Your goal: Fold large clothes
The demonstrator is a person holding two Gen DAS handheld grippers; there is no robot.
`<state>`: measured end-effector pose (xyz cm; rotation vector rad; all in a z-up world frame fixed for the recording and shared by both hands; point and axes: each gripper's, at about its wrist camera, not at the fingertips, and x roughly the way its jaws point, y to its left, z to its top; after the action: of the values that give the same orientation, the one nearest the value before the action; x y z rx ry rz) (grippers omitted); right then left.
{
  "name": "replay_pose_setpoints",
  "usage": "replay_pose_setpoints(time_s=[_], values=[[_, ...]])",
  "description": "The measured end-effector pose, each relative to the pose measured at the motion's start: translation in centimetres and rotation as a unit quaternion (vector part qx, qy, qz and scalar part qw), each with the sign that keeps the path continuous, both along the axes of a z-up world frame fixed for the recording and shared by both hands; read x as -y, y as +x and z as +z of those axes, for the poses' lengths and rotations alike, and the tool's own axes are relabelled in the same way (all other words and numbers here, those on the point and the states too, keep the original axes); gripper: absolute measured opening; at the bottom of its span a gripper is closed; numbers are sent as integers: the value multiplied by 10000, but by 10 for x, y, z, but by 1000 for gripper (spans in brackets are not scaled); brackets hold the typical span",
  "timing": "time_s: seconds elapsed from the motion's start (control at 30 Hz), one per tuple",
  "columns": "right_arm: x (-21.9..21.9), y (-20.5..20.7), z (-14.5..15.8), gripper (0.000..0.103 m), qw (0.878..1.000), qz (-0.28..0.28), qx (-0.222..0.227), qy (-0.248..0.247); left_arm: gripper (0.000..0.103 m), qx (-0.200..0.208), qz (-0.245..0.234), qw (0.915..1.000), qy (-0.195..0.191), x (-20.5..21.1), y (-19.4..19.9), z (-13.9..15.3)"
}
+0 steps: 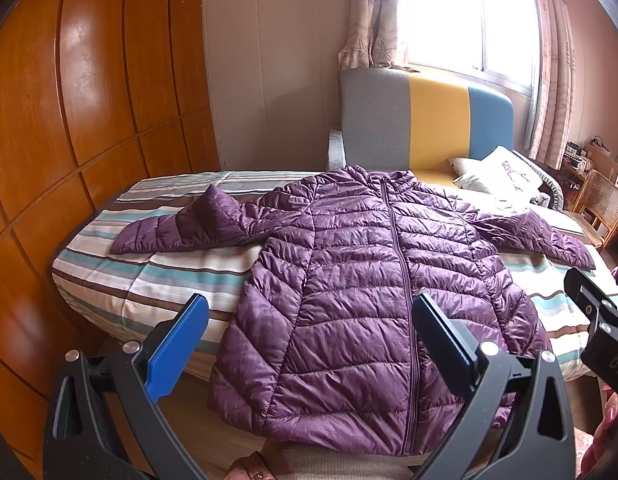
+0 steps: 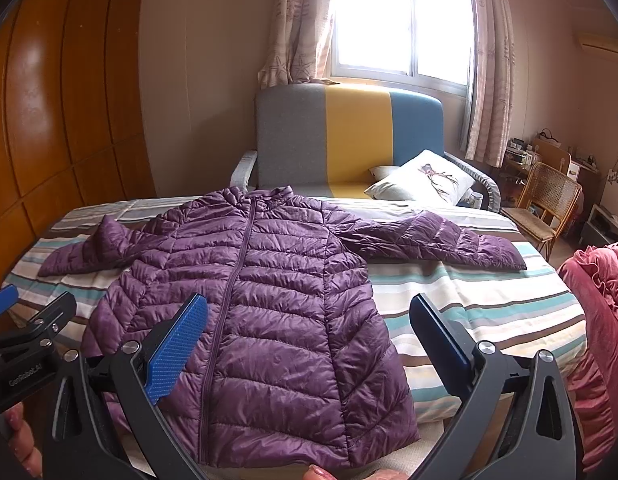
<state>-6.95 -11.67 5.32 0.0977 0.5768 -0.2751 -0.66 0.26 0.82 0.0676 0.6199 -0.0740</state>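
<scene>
Running down the left of both views, a wall of glossy wooden wardrobe panels (image 1: pixel 89 120) stands close against the left edge of the bed (image 1: pixel 157 280), leaving only a narrow strip of floor at the lower left of the left wrist frame. The bed, covered in a striped quilt of cream, teal and brown, fills the middle of each picture. Spread flat on it, front side up and zipped shut, lies the purple quilted jacket (image 1: pixel 369 280), its collar toward the window and its hem hanging over the near edge of the mattress. One sleeve stretches to the left of the frame with a raised fold near the elbow; the other reaches right, its cuff close to the right edge of the bed. Bare quilt shows on both sides of the jacket body, more of it on the right in the right wrist view.

The left gripper (image 1: pixel 309 344) hovers above the lower part of the jacket with its blue-padded fingers spread wide, holding nothing. The right gripper (image 2: pixel 309 344) hangs likewise, fingers wide apart and empty, over the jacket's lower right panel and the quilt beside it.

Beyond the bed stands a sofa (image 2: pixel 349 132) in grey, yellow and blue, with a white cushion (image 2: pixel 425 178) resting on its seat. Further right a cane chair (image 2: pixel 549 204) faces a cluttered desk, and a pink ruffled cloth (image 2: pixel 601 320) fills the right edge.
</scene>
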Motion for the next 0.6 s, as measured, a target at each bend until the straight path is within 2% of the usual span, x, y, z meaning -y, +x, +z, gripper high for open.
replay_pose_setpoints(time_s=[0.6], values=[[2,-1,-1,100,10000,-41,11,29,101,-70,-136,9999,-65,-1,3,-2]])
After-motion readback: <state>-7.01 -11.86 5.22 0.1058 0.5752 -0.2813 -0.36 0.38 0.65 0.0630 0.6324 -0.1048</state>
